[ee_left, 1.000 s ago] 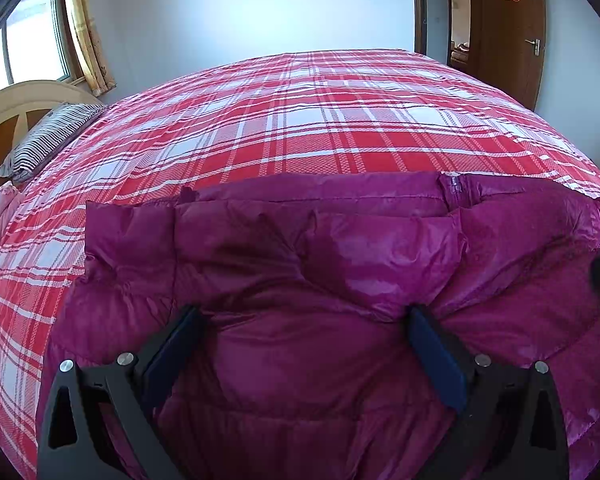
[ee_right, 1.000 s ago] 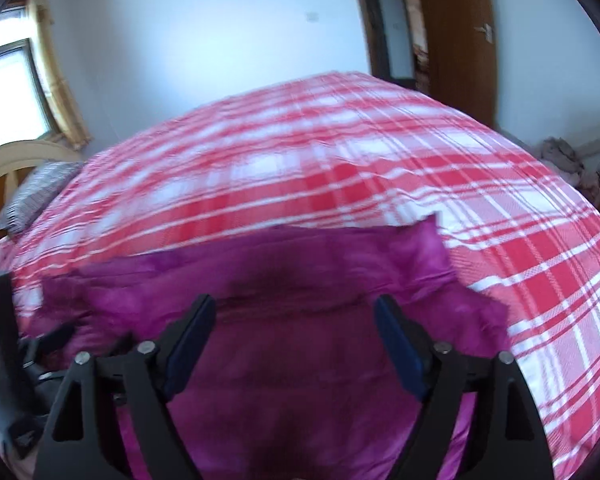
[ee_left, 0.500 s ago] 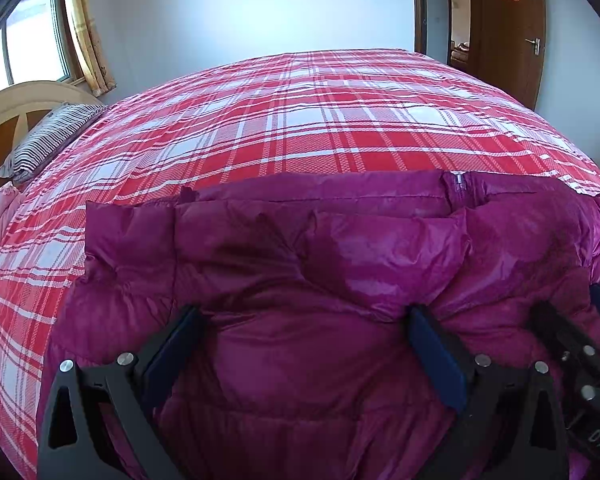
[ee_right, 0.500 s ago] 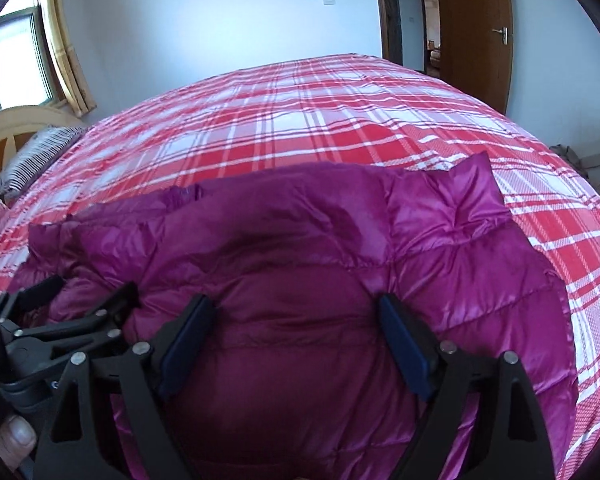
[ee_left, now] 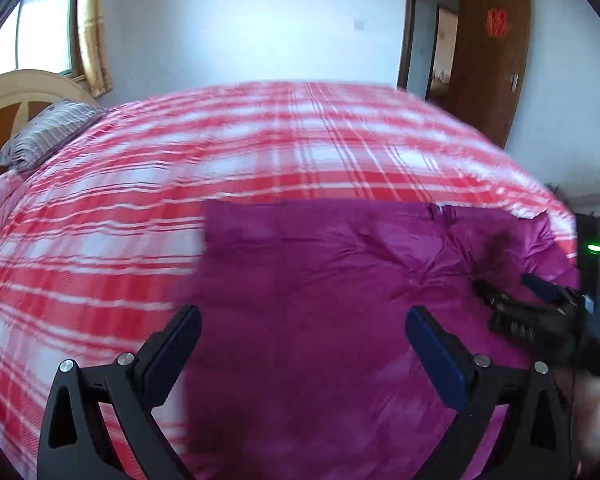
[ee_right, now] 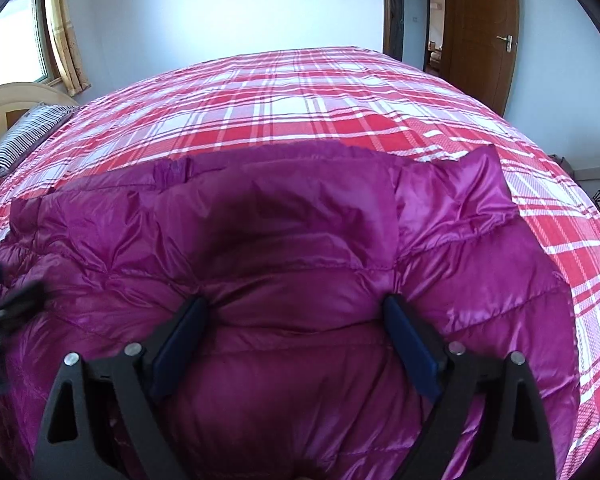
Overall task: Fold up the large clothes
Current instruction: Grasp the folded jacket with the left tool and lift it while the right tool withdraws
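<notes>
A magenta quilted down jacket (ee_left: 340,280) lies folded on the red plaid bed cover (ee_left: 180,184); it also shows in the right wrist view (ee_right: 292,248). My left gripper (ee_left: 300,336) is open, raised above the jacket's left part, and holds nothing. My right gripper (ee_right: 296,332) is open with its fingertips (ee_right: 400,320) pressed down into the puffy fabric. The right gripper also shows at the right edge of the left wrist view (ee_left: 540,312). The left gripper shows blurred at the left edge of the right wrist view (ee_right: 4,304).
A striped pillow (ee_right: 24,136) and a wooden headboard (ee_right: 4,100) are at the far left. A brown door (ee_right: 480,32) and doorway stand behind the bed at the right. The plaid cover (ee_right: 320,100) stretches wide beyond the jacket.
My left gripper has lifted off the jacket and swung left, with motion blur. My right gripper has settled lower onto the jacket's right part.
</notes>
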`<state>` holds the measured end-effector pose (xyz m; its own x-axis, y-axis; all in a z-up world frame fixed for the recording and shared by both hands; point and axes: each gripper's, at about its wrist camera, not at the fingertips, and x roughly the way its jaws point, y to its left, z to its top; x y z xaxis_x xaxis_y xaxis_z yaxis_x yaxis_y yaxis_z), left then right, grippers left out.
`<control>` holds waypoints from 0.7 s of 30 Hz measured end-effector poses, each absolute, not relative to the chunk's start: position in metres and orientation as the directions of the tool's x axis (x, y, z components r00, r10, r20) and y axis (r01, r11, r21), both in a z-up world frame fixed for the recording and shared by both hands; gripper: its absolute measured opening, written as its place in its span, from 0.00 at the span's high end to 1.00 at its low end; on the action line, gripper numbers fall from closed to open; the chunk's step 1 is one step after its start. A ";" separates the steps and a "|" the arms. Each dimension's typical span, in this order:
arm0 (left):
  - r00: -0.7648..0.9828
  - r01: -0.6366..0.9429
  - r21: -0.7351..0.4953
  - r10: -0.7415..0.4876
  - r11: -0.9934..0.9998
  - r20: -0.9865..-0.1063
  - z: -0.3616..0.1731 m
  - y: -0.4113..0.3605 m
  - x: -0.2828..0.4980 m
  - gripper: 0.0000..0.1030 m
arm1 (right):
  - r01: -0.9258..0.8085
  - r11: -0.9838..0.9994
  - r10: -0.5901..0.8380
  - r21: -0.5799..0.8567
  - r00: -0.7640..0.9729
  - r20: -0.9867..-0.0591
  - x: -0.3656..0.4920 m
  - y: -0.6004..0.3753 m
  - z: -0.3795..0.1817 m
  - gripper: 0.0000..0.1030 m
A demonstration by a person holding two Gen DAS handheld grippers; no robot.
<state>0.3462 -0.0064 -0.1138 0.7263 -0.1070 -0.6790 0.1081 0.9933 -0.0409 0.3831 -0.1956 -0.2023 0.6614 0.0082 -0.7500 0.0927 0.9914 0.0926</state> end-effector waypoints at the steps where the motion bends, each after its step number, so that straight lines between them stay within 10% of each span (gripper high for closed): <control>1: 0.732 0.082 -0.054 -0.097 0.995 -0.675 -0.114 0.015 0.336 0.01 | 0.093 0.991 0.009 0.094 0.662 -0.750 0.384 -0.195 -0.202 0.10; 13: 0.629 0.063 -0.480 -0.408 0.875 -0.661 -0.181 0.083 0.325 0.02 | 0.040 0.989 0.071 0.142 0.717 -0.693 0.355 -0.187 -0.165 0.09; 21: 0.620 0.131 -0.427 -0.410 0.895 -0.669 -0.182 0.069 0.320 0.24 | -0.043 0.997 -0.020 -0.063 0.652 -0.758 0.350 -0.137 -0.190 0.09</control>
